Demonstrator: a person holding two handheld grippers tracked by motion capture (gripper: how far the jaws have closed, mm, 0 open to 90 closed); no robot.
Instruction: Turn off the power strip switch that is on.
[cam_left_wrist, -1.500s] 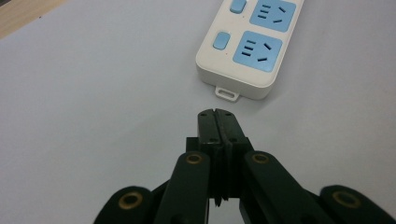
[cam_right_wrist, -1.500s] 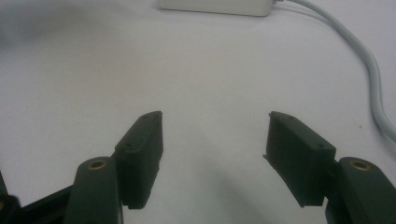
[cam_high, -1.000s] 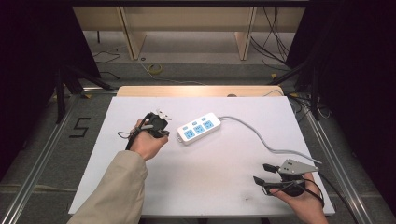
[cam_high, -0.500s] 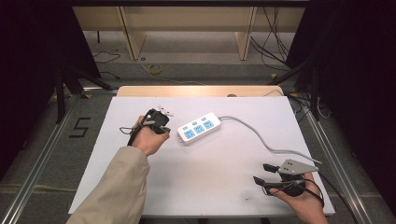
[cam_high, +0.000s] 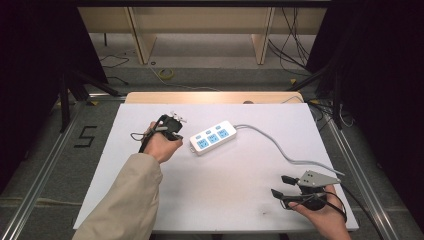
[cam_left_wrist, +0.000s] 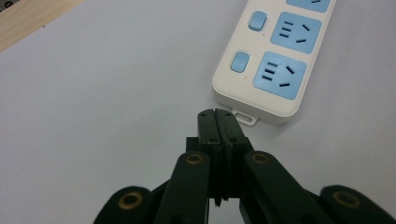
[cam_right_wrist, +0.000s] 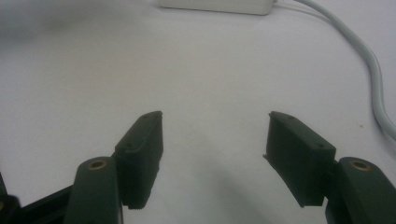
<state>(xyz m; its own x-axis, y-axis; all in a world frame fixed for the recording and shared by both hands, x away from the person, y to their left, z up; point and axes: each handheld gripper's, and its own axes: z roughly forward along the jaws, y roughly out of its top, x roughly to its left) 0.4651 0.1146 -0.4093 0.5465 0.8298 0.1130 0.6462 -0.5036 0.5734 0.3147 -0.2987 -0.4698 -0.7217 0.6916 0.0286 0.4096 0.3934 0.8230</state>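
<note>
White power strip (cam_high: 213, 137) on a white tabletop (cam_high: 225, 195), two hand-held grippers around it.

Seen from the high view: white table sheet over a pale wooden edge (cam_high: 210, 97) beyond the power strip, dark floor and black drapes around, wooden furniture legs and loose cables behind, a "5" marked on the floor (cam_high: 85, 136) off to the strip's left. Grey cord (cam_high: 280, 150) running from the strip's right end toward the near right corner. Left gripper (cam_left_wrist: 218, 122) held just beside the strip's left end, jaws pressed together with nothing between them, tips close to the strip's small end tab (cam_left_wrist: 245, 116) but apart from it. Right gripper (cam_right_wrist: 215, 140) well apart from the strip, near the table's front right, jaws spread wide and empty above bare tabletop, close to the cord.
</note>
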